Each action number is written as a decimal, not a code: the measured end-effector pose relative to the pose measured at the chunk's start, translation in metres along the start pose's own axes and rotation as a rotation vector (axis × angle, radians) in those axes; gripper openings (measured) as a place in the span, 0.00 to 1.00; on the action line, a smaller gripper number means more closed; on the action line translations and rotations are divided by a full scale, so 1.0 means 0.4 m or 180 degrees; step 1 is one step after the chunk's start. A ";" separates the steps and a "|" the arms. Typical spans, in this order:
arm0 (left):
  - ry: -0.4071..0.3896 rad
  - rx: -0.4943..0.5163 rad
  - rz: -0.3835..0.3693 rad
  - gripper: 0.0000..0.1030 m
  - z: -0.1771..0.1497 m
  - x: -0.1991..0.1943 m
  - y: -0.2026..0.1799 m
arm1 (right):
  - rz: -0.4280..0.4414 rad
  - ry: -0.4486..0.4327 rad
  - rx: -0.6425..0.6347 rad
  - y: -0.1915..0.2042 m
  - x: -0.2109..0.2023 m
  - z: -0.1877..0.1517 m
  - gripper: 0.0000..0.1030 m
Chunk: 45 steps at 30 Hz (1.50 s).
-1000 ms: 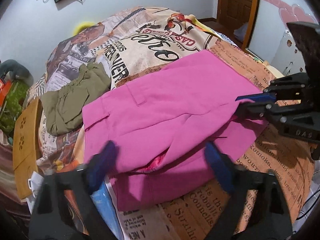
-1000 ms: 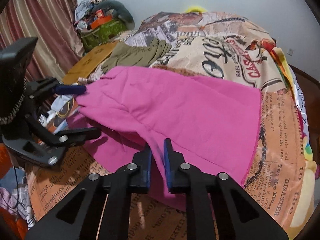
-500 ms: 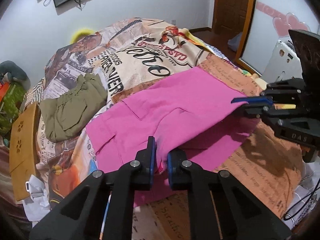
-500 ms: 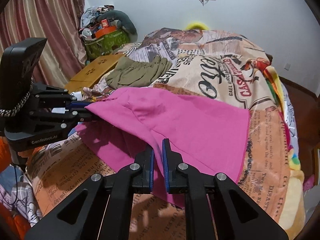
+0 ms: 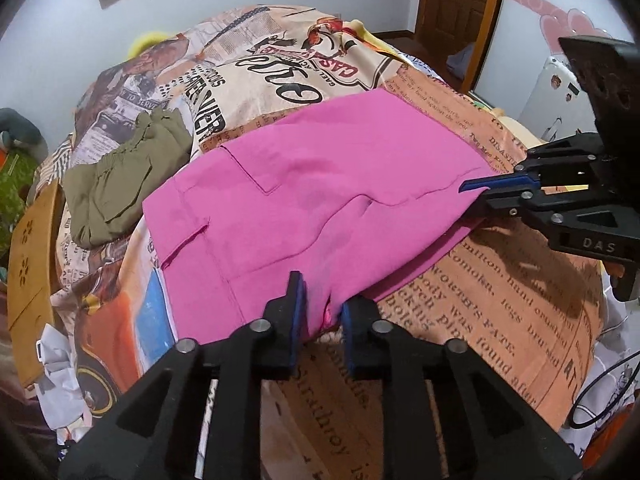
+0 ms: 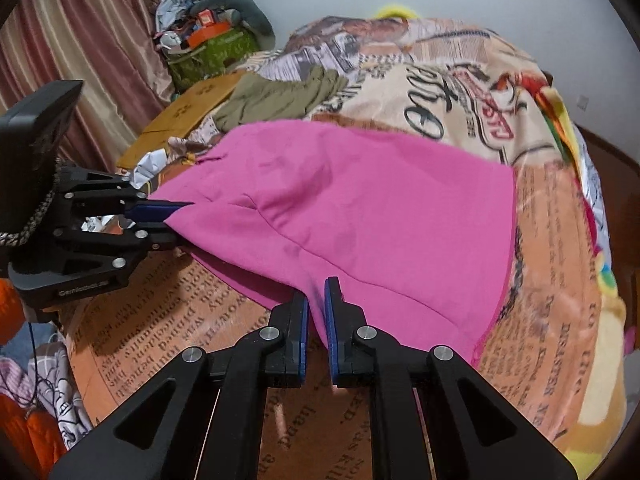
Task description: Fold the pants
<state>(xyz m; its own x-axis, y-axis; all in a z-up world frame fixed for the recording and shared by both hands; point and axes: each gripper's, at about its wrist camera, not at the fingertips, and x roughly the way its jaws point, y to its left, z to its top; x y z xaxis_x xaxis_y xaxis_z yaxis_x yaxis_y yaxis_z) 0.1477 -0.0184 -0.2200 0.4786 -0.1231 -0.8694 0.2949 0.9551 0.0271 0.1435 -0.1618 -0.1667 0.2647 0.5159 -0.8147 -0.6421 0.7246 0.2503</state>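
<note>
Bright pink pants (image 5: 320, 192) lie spread across the printed bedspread, folded over on themselves; they also show in the right wrist view (image 6: 360, 208). My left gripper (image 5: 322, 300) is shut on the near edge of the pink fabric, at the waist end. My right gripper (image 6: 316, 308) is shut on the near edge at the other end. Each gripper appears in the other's view: the right one at the right edge of the left wrist view (image 5: 472, 192), the left one at the left of the right wrist view (image 6: 176, 216). Both hold the edge slightly off the bed.
A crumpled olive garment (image 5: 116, 176) lies on the bed beyond the pants, left. A wooden board (image 5: 30, 248) sits at the bed's left side. Clutter and a green bag (image 6: 212, 52) stand by the curtain. A door (image 5: 460, 4) is at the far right.
One second ago my left gripper was open around the pants' edge; it then shut on it. Both grippers have carried the pink fabric forward over the lower layer.
</note>
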 end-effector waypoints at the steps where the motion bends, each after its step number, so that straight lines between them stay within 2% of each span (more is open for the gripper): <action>1: -0.0005 -0.0007 0.0005 0.33 -0.003 -0.003 0.001 | 0.0002 0.0031 0.0032 -0.001 0.003 -0.005 0.07; 2: -0.0015 -0.0013 0.0009 0.44 -0.006 -0.007 0.003 | 0.0012 0.0066 0.0071 -0.005 0.005 -0.008 0.07; 5: -0.0069 -0.0001 0.0019 0.59 -0.019 -0.023 0.010 | 0.0028 0.0133 0.0172 -0.011 0.003 -0.022 0.17; 7: -0.0105 -0.0012 0.0107 0.65 -0.031 -0.040 0.018 | 0.0018 0.0128 0.0210 -0.012 -0.008 -0.033 0.29; 10: -0.0135 -0.0122 0.0139 0.66 -0.046 -0.067 0.051 | -0.0022 0.0045 0.0254 -0.013 -0.037 -0.044 0.41; 17: -0.0301 -0.0599 0.0254 0.66 -0.063 -0.127 0.147 | -0.0216 -0.0258 0.0424 -0.039 -0.116 -0.056 0.46; 20: -0.0286 -0.0825 0.0196 0.66 -0.065 -0.130 0.182 | -0.0298 -0.0332 0.0526 -0.057 -0.138 -0.061 0.46; 25: -0.0143 -0.1013 0.0092 0.66 -0.065 -0.092 0.198 | -0.0443 -0.0374 0.0741 -0.107 -0.156 -0.082 0.47; 28: -0.0009 -0.1092 -0.0024 0.66 -0.067 -0.056 0.193 | -0.0488 -0.0315 0.0922 -0.140 -0.150 -0.105 0.47; 33: 0.0157 -0.1181 -0.0219 0.54 -0.075 -0.014 0.186 | -0.0433 -0.0238 0.1114 -0.170 -0.134 -0.137 0.47; 38: 0.0138 -0.1242 -0.0233 0.46 -0.081 -0.012 0.184 | -0.0271 -0.0195 0.1213 -0.171 -0.112 -0.158 0.47; 42: 0.0108 -0.1249 -0.0148 0.38 -0.080 -0.018 0.178 | -0.0165 -0.0145 0.1210 -0.159 -0.090 -0.169 0.46; 44: 0.0095 -0.1251 -0.0112 0.33 -0.078 -0.021 0.180 | -0.0155 -0.0174 0.1199 -0.154 -0.084 -0.169 0.39; 45: 0.0081 -0.1257 -0.0098 0.32 -0.077 -0.023 0.180 | -0.0149 -0.0182 0.1175 -0.150 -0.082 -0.170 0.30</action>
<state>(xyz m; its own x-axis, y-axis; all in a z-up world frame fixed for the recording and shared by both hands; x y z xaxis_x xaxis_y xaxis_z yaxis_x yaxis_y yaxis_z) 0.1389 0.0599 -0.2251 0.4523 -0.1513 -0.8789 -0.0343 0.9818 -0.1867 0.1242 -0.2533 -0.1905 0.3340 0.4955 -0.8019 -0.3284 0.8586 0.3937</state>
